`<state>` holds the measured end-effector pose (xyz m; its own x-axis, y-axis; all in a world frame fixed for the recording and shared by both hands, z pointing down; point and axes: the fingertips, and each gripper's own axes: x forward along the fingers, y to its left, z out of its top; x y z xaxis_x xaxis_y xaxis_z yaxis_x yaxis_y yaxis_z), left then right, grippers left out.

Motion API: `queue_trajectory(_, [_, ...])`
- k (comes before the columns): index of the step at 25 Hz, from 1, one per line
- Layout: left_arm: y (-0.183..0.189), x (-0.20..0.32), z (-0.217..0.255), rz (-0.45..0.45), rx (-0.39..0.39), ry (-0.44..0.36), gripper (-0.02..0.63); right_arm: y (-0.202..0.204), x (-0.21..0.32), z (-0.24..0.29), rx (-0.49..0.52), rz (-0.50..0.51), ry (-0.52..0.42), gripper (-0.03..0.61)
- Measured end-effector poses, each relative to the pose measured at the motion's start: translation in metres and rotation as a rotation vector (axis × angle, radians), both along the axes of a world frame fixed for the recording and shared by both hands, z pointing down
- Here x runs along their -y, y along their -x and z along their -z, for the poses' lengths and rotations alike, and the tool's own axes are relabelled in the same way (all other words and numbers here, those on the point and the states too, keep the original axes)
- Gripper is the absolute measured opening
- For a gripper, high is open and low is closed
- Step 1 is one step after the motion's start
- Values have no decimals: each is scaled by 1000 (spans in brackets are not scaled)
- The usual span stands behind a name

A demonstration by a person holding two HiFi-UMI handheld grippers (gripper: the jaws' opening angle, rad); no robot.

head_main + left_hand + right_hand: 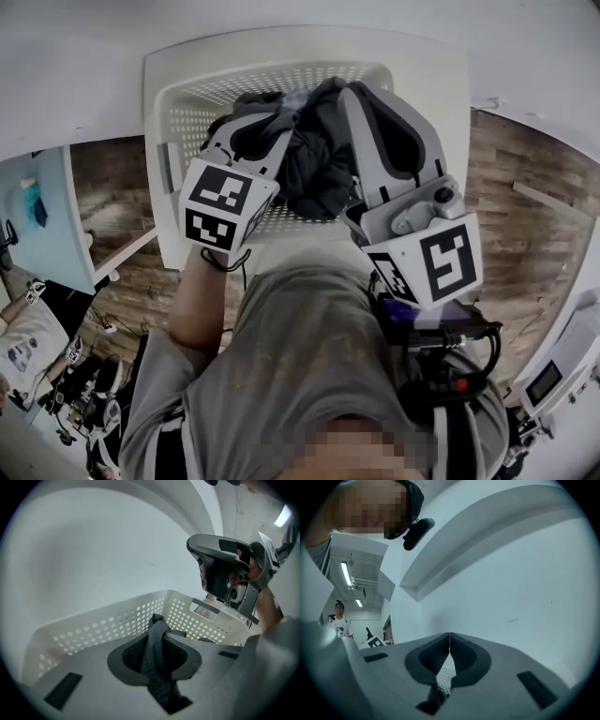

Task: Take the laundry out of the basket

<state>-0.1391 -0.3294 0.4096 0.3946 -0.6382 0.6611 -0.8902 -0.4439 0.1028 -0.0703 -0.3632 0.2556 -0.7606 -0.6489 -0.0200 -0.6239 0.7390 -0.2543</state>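
Pinches a dark grey garment (158,667) in the jaws of the left gripper (157,620), just above the white perforated laundry basket (93,625); holds the right gripper (449,635) clenched tip to tip over the basket.

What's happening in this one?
A person with a gripper in each hand is working over a white perforated laundry basket. The left gripper is clamped on a dark grey garment, which is bunched up over the basket's inside. The right gripper sits beside that bundle with its jaws together at the tips; whether it pinches any cloth is unclear. The garment is not yet clear of the basket.
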Motion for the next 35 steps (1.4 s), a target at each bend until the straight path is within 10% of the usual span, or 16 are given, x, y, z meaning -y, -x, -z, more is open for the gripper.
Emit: queue_trajectory(35, [37,-55,281,145,-137,-637,63,-35,-125,81,67,-47,-217,8])
